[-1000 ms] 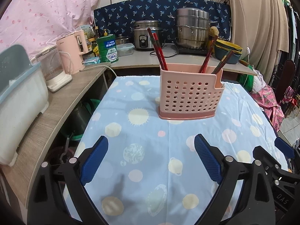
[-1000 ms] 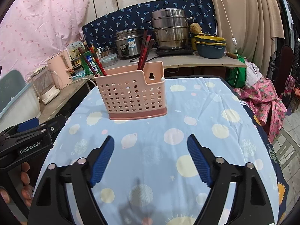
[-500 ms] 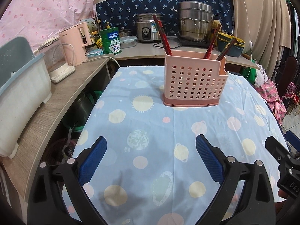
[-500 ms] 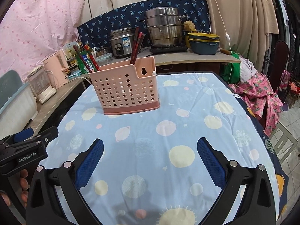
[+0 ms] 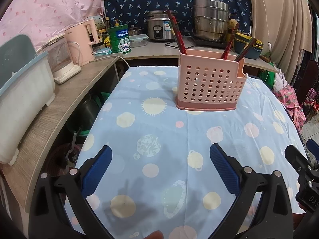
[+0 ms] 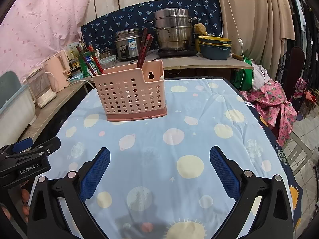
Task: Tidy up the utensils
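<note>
While both hang over the desk [image 5: 159, 119] w/ nothing held, left claw [image 5: 160, 167] and right claw [image 6: 159, 168] have blue pads spread wide. Left claw's body, seen from right cam, reads "GenRobot.AI"; right claw's body at left cam's edge shows "DAS". Further out, pink holder [image 5: 209, 87] stands upright mid-desk on the planet-print cloth [image 6: 189, 139], red chopsticks [image 5: 176, 33] leaning in it: one bunch at its left end, others at right. Behind, on the back counter: green tin [image 5: 119, 38], label too small to read, rice cooker [image 6: 128, 44], steel steamer [image 6: 172, 29].
</note>
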Demonstrator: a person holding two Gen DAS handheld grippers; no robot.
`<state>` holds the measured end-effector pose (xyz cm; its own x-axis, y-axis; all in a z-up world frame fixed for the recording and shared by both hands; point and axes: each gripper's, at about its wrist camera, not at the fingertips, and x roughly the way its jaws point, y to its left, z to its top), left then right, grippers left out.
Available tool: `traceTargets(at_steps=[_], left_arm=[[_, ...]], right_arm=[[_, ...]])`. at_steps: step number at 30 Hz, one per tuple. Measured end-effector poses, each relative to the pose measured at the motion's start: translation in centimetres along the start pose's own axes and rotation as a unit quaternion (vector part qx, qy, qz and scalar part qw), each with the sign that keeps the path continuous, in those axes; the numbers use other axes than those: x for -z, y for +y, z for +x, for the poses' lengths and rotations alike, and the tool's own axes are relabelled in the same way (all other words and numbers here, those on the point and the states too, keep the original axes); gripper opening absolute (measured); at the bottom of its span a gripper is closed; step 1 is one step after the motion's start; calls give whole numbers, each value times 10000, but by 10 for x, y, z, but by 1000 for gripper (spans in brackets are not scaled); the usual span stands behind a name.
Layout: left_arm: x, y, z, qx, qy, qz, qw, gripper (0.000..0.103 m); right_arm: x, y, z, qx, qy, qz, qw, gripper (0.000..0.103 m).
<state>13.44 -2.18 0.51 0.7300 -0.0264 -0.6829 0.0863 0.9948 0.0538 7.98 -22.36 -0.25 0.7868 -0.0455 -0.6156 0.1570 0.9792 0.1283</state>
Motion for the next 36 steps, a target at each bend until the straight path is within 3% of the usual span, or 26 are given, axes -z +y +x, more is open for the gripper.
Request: traceTargets(at_steps=[36], left_arm=[[4,-4,-2,-106,-29,43,9999,94]], right_arm=[[6,5,3,20,30,-40,10000,96]])
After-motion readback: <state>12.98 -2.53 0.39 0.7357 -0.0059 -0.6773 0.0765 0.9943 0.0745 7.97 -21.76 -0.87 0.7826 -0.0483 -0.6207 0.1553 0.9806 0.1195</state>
